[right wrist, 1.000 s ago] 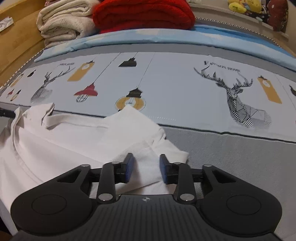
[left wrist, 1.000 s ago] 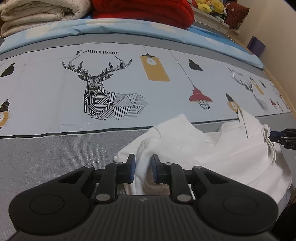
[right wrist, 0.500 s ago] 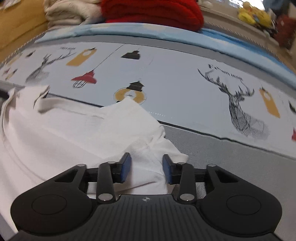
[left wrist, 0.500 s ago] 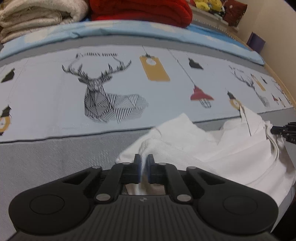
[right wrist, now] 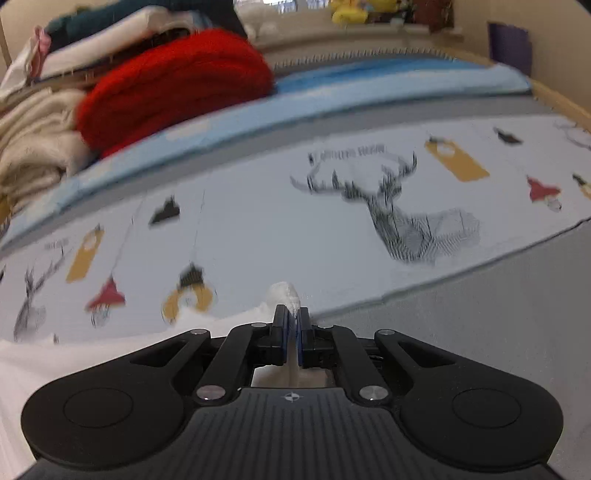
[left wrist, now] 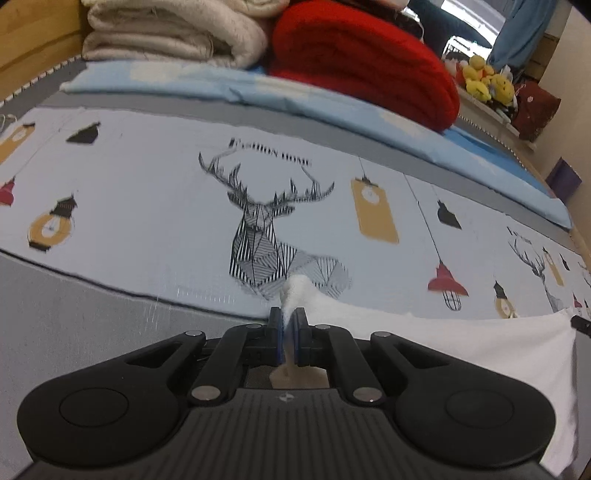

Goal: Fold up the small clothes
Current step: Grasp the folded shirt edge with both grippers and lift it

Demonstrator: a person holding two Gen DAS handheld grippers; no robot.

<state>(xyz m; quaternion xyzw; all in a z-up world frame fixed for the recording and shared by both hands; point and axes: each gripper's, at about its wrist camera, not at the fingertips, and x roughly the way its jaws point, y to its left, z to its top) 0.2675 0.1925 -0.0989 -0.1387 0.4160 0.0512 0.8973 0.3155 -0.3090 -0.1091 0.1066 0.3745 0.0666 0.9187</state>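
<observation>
Two wrist views look across a bed (left wrist: 147,206) covered by a pale sheet printed with line-drawn deer, hanging lamps and yellow tags, with a grey band along the near side.

In the left wrist view, the left gripper (left wrist: 287,334) is clenched on a pinch of a white garment (left wrist: 461,347). A small tuft of cloth pokes up beyond the blue pads, just in front of the printed deer (left wrist: 273,236). From the pinch the garment stretches away to the right as a taut white edge, running to the right border of the view, where a small dark part shows; it is probably the other gripper, though too little shows to be sure.

In the right wrist view, which is blurred, the right gripper (right wrist: 293,332) is likewise clamped on the garment (right wrist: 74,354); its jaws have just been closing, and cloth is squeezed between the pads with a white tuft sticking out past them. Here the garment spreads to the left, filling the near left corner.

At the far side of the bed lie a folded red blanket (left wrist: 362,62) and a stack of cream blankets (left wrist: 173,29), resting on a light blue cover (left wrist: 332,110). Yellow plush toys (left wrist: 484,79) sit farther right on a ledge.
</observation>
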